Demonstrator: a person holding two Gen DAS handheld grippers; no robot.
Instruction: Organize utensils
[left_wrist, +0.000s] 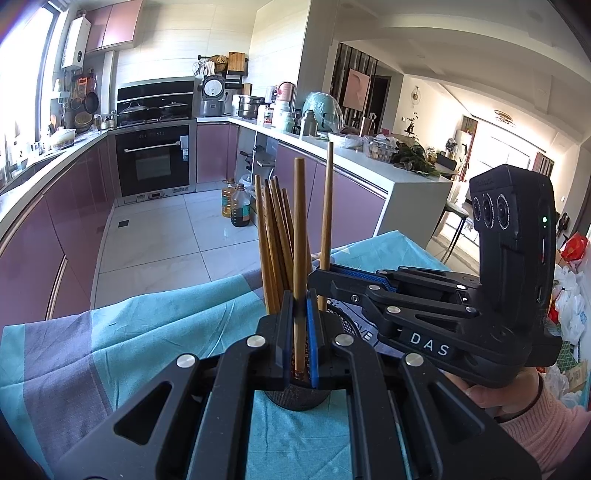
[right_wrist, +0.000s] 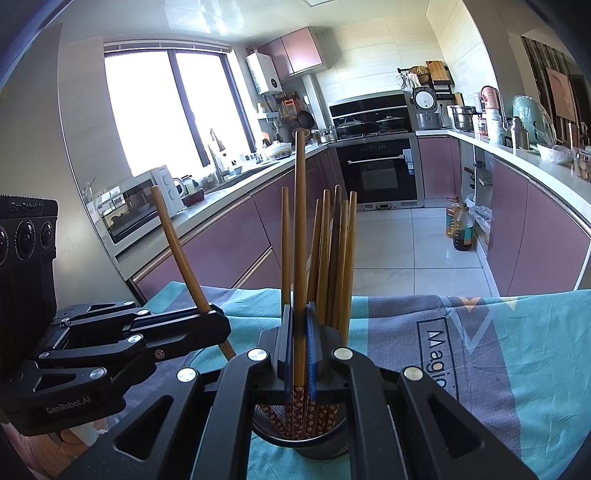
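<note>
Chopsticks, one clamped in each gripper, poised over a black mesh holder (right_wrist: 299, 443) that stands on a table draped with a teal-and-grey cloth (right_wrist: 480, 350). Left gripper (left_wrist: 300, 339): jaws drawn in to a narrow gap, blue pads pressed on both sides of a wooden chopstick (left_wrist: 299, 236) held near upright, its patterned lower end just at or inside the holder's rim. Right gripper (right_wrist: 299, 343): likewise closed to the width of a single chopstick (right_wrist: 300, 229), which stands upright with its red floral tip already below the rim. In the left wrist view the right gripper reaches in from the right edge of the table; in the right wrist view the left gripper comes from the left, its stick tilted away. A bundle of further chopsticks (right_wrist: 332, 258) already stands in the holder, leaning toward its far wall. The holder sits near the table's front edge (a printed logo on the cloth lies to its right).

Step in hand, as judged: depositing the two gripped sticks among those already sorted. The next move calls for lowering each stick until its tip meets the holder's floor, then parting the jaws enough to free it without dragging neighbours or tipping the light holder.
</note>
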